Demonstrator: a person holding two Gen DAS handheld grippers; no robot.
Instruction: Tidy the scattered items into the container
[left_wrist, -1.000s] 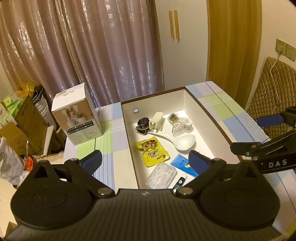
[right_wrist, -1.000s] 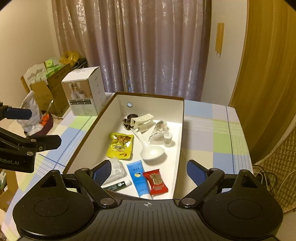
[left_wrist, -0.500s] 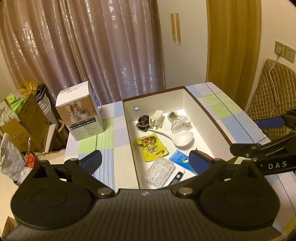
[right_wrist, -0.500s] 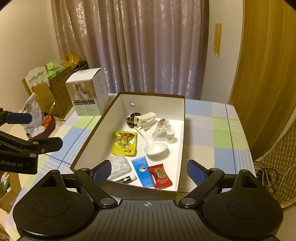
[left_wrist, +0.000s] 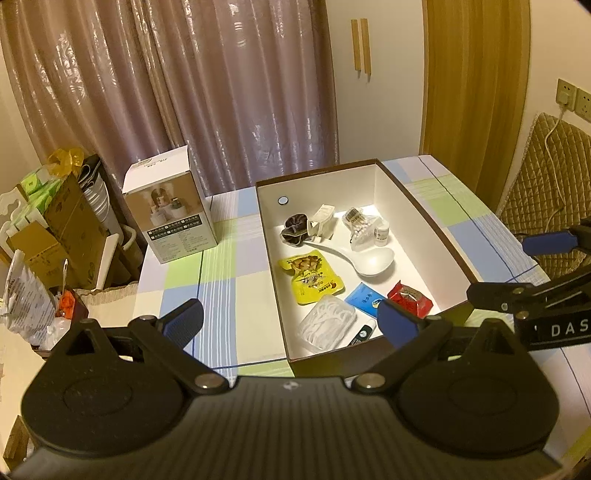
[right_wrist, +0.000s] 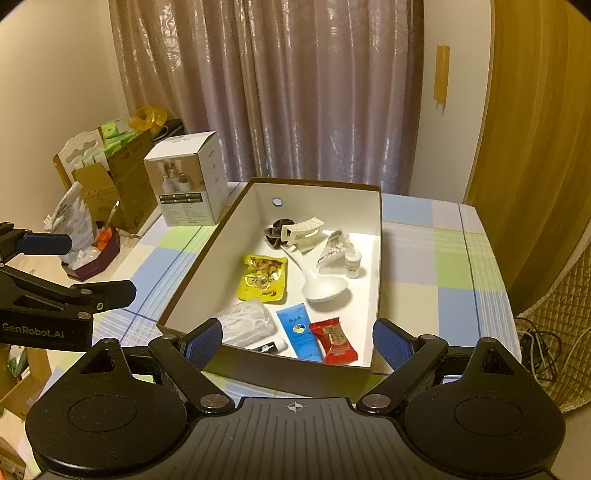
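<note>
I'm looking at mauve curtains (left_wrist: 207, 96) filling the far wall from ten to twelve o'clock, glossy under warm, dim indoor light. At one o'clock there's a cream wall (left_wrist: 384, 103), then a golden drape (left_wrist: 476, 88) beside it. Wall sockets (left_wrist: 572, 99) sit at two o'clock, above a quilted chair back (left_wrist: 550, 184). The checked tablecloth (left_wrist: 229, 266) spreads across the middle. Cardboard boxes (left_wrist: 59, 236) crowd the floor at nine o'clock.

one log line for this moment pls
left gripper open, empty | right gripper open, empty | spoon, snack packets, tube in box | table: only carton outside
</note>
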